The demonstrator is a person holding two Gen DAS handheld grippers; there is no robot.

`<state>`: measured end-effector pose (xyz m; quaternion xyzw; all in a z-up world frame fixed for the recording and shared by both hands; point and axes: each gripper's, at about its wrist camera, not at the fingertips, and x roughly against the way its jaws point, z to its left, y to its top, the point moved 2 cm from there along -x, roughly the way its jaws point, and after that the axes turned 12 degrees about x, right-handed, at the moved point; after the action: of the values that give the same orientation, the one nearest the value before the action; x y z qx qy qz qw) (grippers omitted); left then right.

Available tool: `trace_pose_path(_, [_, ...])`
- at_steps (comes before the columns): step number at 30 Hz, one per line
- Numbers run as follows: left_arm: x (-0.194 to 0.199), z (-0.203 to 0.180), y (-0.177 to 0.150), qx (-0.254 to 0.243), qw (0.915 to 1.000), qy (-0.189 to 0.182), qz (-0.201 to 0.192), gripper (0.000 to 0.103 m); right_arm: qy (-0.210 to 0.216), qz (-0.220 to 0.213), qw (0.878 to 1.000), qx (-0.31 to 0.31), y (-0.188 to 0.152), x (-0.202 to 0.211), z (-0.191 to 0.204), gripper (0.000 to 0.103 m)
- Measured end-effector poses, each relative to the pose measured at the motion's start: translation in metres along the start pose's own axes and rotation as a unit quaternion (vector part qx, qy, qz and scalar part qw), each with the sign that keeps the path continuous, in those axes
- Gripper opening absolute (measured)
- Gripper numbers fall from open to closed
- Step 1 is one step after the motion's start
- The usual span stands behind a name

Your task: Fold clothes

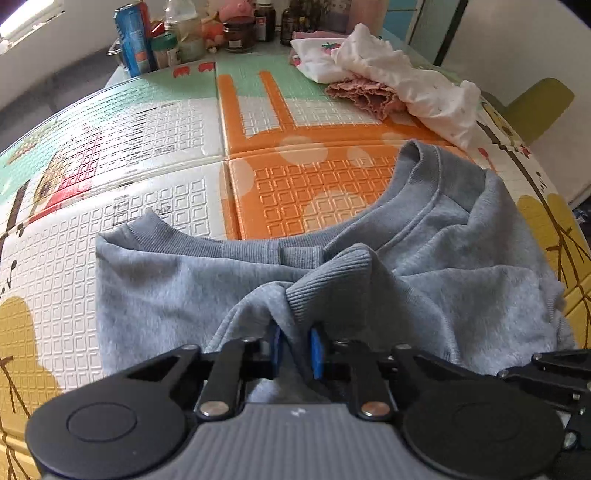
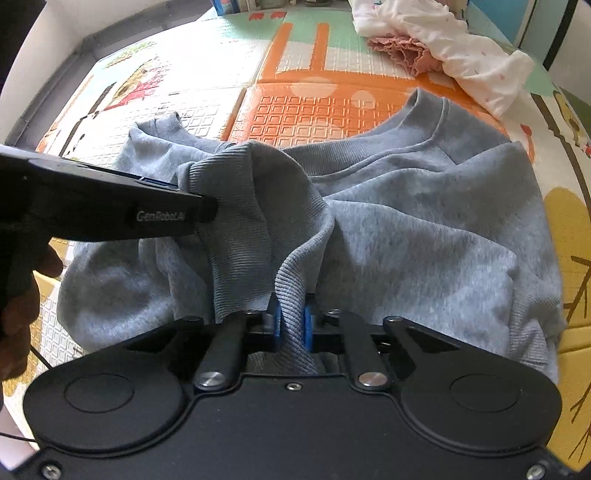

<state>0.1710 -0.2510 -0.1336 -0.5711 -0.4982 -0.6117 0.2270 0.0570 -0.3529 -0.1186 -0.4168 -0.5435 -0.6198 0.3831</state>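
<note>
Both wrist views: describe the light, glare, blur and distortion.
Left wrist view: daylight blows out the window corner, sheen on the orange mat, fisheye bends the mat's edges, grey sweatshirt slightly soft. Right wrist view: same bending, glare on the mat, dark corners, left tongs blurred at close range.

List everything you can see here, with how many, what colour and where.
sweatshirt: one, grey, spread on the mat, ribbed edge lifted
play mat: one, patterned white, orange, green and yellow, under everything
white clothes: a crumpled pile, far right of the mat
pink garment: one, dusty pink, beside the white pile
can: one, blue, far edge
jars and bottles: several, mixed colours, far edge
hand: one, at the left edge
left tool: black, blue pads, shut on the sweatshirt
right tool: black, blue pads, shut on the sweatshirt
</note>
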Motion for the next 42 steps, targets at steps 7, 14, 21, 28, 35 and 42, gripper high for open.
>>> trace_pose_path(7, [0.019, -0.001, -0.006, -0.006, 1.0000, -0.005, -0.001, 0.012, 0.021, -0.009, 1.000, 0.007, -0.003, 0.015, 0.000, 0.008])
trace_pose_path(14, [0.055, -0.003, -0.036, -0.028, 0.9995, 0.007, -0.009, 0.012, 0.034, -0.022, 0.998, 0.047, -0.014, 0.049, 0.015, 0.007])
trace_pose_path(21, [0.096, -0.001, -0.075, -0.042, 0.9988, 0.019, -0.015, 0.012, 0.065, -0.024, 0.993, 0.093, -0.040, 0.082, 0.040, 0.007])
trace_pose_path(28, [0.126, 0.008, -0.127, -0.044, 0.9987, 0.025, -0.009, 0.012, 0.098, -0.011, 0.984, 0.146, -0.077, 0.104, 0.070, 0.007])
trace_pose_path(35, [0.134, 0.025, -0.187, -0.011, 0.9992, 0.032, 0.023, 0.012, 0.128, 0.023, 0.974, 0.185, -0.118, 0.103, 0.098, 0.007])
trace_pose_path(42, [0.129, 0.036, -0.236, 0.012, 0.9973, 0.038, 0.062, 0.012, 0.150, 0.074, 0.959, 0.228, -0.159, 0.089, 0.131, 0.007])
